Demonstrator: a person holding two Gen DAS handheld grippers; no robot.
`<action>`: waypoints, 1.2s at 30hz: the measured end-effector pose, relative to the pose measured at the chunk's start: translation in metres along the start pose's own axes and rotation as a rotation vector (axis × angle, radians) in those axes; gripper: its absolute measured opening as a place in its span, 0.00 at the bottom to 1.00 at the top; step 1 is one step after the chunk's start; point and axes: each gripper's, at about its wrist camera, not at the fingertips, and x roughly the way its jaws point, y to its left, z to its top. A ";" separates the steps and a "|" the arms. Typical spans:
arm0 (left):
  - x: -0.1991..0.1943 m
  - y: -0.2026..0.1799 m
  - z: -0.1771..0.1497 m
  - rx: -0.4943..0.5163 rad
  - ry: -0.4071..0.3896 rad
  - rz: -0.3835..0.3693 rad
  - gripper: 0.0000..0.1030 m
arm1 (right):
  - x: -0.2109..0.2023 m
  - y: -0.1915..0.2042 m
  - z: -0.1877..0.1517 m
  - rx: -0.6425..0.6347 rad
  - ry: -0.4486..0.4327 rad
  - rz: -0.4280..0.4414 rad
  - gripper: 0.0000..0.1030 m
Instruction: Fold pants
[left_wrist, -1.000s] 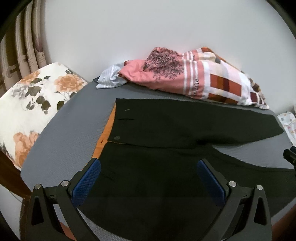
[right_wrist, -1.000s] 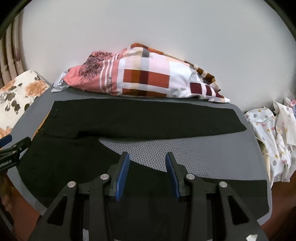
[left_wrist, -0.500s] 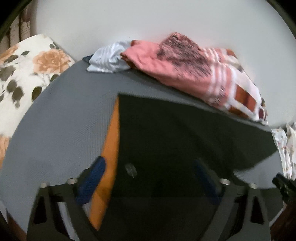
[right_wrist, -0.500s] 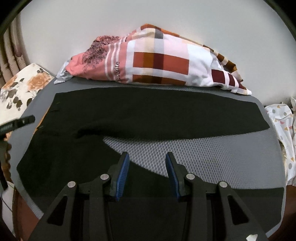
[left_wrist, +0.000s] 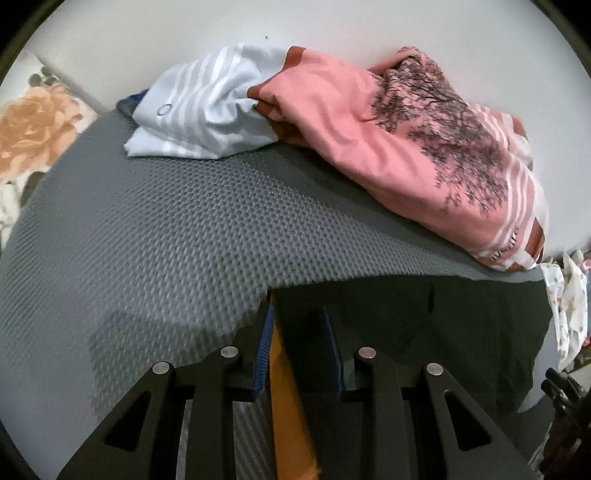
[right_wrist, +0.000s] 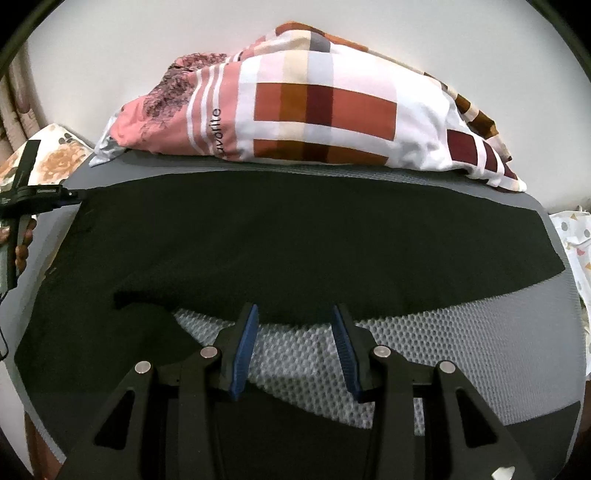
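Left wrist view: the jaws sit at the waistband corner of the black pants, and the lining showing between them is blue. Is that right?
Not quite. In the left wrist view the left gripper does sit at the waistband corner of the black pants, but the lining between its jaws is orange, not blue. Only the jaw pads are blue.

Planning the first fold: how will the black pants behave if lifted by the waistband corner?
Probably floppy: the pants lie flat and thin on the gray mat. Likely light, so the left tongs, straddling that corner, should manage. The legs would likely trail and drag.
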 end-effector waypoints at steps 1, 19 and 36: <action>0.004 0.002 0.003 0.001 0.008 -0.003 0.28 | 0.003 -0.001 0.002 0.001 0.003 -0.001 0.38; -0.016 0.051 0.002 -0.089 -0.093 -0.109 0.48 | 0.020 -0.002 0.014 0.035 0.010 0.026 0.38; -0.024 0.002 -0.014 0.122 -0.201 -0.097 0.17 | 0.039 -0.010 0.017 0.113 0.066 0.126 0.38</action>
